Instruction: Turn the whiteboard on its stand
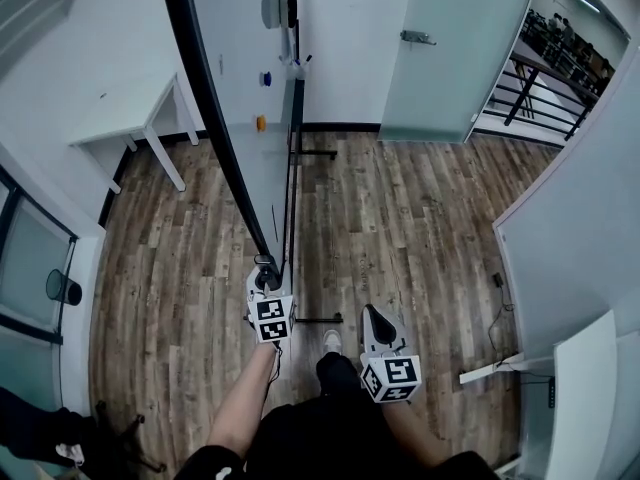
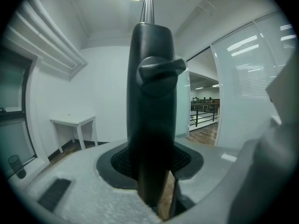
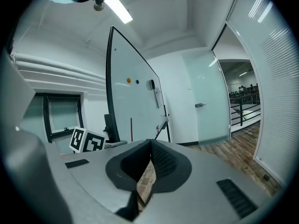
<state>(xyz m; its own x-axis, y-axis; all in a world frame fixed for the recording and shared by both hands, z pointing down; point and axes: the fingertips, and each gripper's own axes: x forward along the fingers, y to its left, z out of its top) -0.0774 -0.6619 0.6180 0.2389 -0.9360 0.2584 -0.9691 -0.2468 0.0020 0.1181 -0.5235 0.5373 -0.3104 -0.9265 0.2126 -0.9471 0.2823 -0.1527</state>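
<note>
The whiteboard shows almost edge-on from above, its black frame running down to my left gripper. That gripper is shut on the frame's lower end. In the left gripper view the black frame bar, with a knob on it, fills the gap between the jaws of the left gripper. The stand's black post runs beside the board. My right gripper hangs apart from the board, to its right. It is shut and holds nothing. From there the whiteboard stands tilted at the left.
A white table stands against the wall left of the board. A frosted glass door is at the back, with black railings beyond. A dark bin is at the far left. The person's shoe is on the wood floor between the grippers.
</note>
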